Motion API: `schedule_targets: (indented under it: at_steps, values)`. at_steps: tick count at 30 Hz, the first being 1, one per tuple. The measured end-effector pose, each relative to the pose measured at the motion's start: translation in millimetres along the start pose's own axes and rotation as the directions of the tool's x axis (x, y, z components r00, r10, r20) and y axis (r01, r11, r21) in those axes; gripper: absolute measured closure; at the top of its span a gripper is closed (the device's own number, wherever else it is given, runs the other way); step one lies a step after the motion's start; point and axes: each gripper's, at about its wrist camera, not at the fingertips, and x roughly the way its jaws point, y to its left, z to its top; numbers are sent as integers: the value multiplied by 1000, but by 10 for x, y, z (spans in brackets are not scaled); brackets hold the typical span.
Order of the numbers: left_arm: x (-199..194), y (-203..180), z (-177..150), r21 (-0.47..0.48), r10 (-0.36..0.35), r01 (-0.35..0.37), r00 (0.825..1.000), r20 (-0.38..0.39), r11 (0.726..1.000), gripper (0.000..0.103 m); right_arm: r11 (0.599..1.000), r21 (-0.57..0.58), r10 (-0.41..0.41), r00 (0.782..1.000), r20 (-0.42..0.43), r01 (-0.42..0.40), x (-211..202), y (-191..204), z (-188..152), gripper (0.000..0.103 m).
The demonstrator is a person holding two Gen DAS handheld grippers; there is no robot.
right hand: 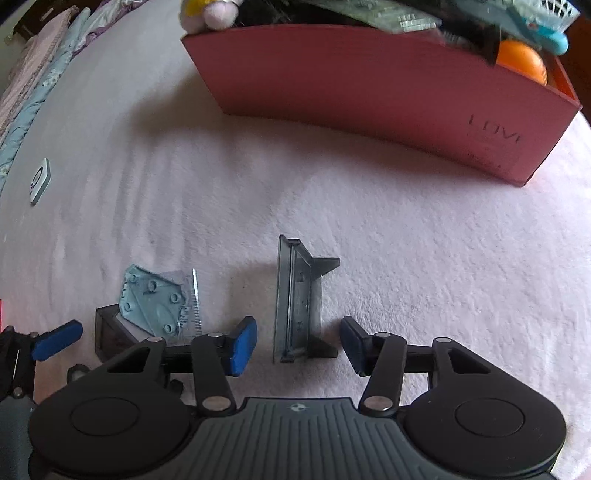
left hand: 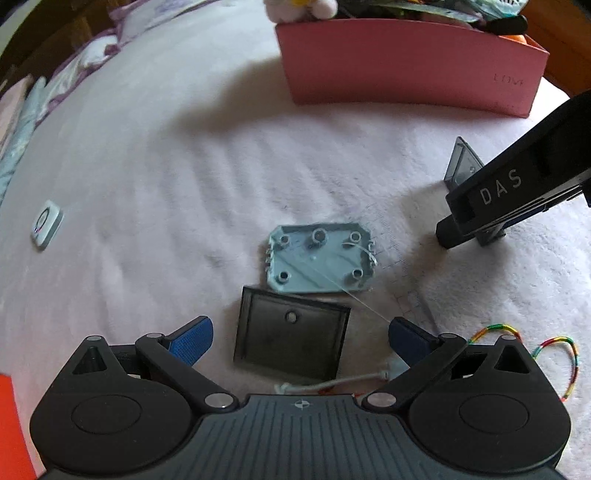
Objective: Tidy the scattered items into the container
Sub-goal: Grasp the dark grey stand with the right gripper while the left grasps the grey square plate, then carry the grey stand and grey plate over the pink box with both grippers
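On a pale pink fleecy blanket [right hand: 369, 229], the right gripper [right hand: 298, 341] is pointing steeply down with its blue-padded jaws standing apart on either side of a smoky translucent grey plastic bracket [right hand: 297, 302], which is standing upright on its edge; the pads are near both flanks but not pressing on it, so nothing is being gripped. The left gripper [left hand: 300, 332] is hanging over a dark smoky square plastic tray [left hand: 290, 341], jaws spread wide and clear of both tray edges, released. Just beyond the tray, touching its far edge, a pale blue-grey plastic plate with round bosses [left hand: 320, 258] is lying flat on top of a clear plastic ruler [left hand: 397, 258]. A white cord [left hand: 332, 384] and a multicoloured braided string loop [left hand: 557, 354] are sitting near the left gripper's right side. The pink rectangular cardboard box [right hand: 369, 92], already piled with a plush toy [right hand: 210, 13] and an orange ball [right hand: 522, 62], is sitting well apart at the far end. A small white square gadget [left hand: 46, 227] is lying off to the left.
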Motion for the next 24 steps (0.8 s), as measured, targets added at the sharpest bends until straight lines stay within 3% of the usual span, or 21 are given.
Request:
schedule_targets:
  at_steps: [4, 6, 8, 9, 11, 24]
  values:
    - [74, 95, 5, -38, -53, 52, 999, -10, 998, 0, 999, 6, 32, 999, -5, -32, 28, -32, 13, 42]
    - [82, 139, 4, -55, -83, 82, 997, -12, 995, 3, 1000, 9, 13, 1000, 7, -13, 22, -37, 9, 52]
    - [66, 177, -2, -72, -119, 118, 993, -12, 990, 17, 1000, 16, -11, 1000, 19, 11, 2, -60, 4, 73]
    - [50, 184, -8, -78, -124, 123, 992, -11, 989, 31, 1000, 26, -12, 1000, 20, 12, -7, -93, 5, 79]
    - [19, 191, -22, -87, -125, 123, 992, -12, 989, 39, 999, 48, -11, 1000, 22, 10, -24, -162, 9, 88]
    - [-679, 281, -141, -272, -133, 143, 989, 58, 952, 42, 992, 74, 99, 992, 78, -104, -493, -312, 65, 88]
